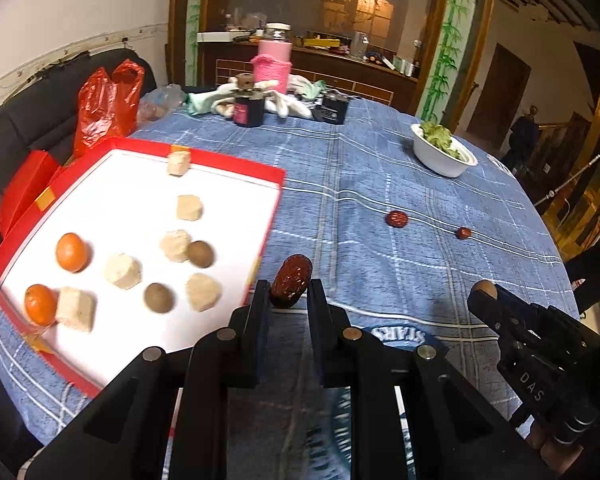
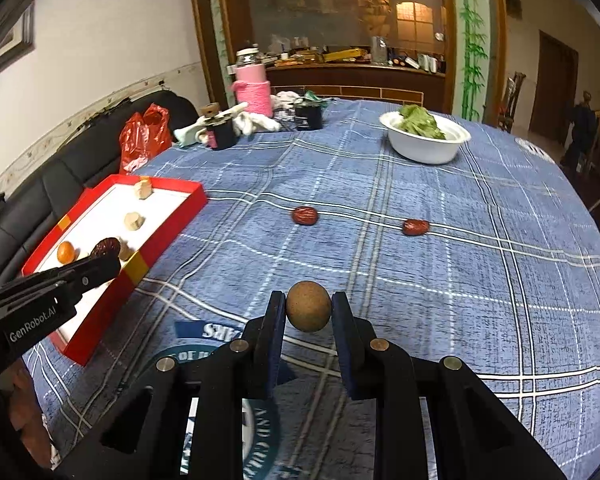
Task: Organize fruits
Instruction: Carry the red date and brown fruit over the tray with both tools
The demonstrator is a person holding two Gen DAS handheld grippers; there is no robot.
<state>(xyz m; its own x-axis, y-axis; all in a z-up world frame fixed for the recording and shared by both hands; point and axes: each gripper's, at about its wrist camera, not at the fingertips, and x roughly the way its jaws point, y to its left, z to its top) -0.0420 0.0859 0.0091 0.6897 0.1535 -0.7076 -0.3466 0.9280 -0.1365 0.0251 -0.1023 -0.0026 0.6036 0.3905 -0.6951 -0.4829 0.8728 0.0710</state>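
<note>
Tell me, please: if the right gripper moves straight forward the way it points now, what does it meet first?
The right gripper, shut on a brown round fruit, points across bare blue tablecloth. Probably the nearer red date comes first, almost dead ahead; depth is uncertain, so it may pass above.

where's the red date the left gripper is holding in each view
Left wrist view: the held red date sits low at centre, pinched between the left gripper fingers, just right of the red tray.
Right wrist view: the same date is at the far left, at the tip of the left gripper, seen in front of the tray.
Shared landmark: the white bowl of greens at the table's far right.
</note>
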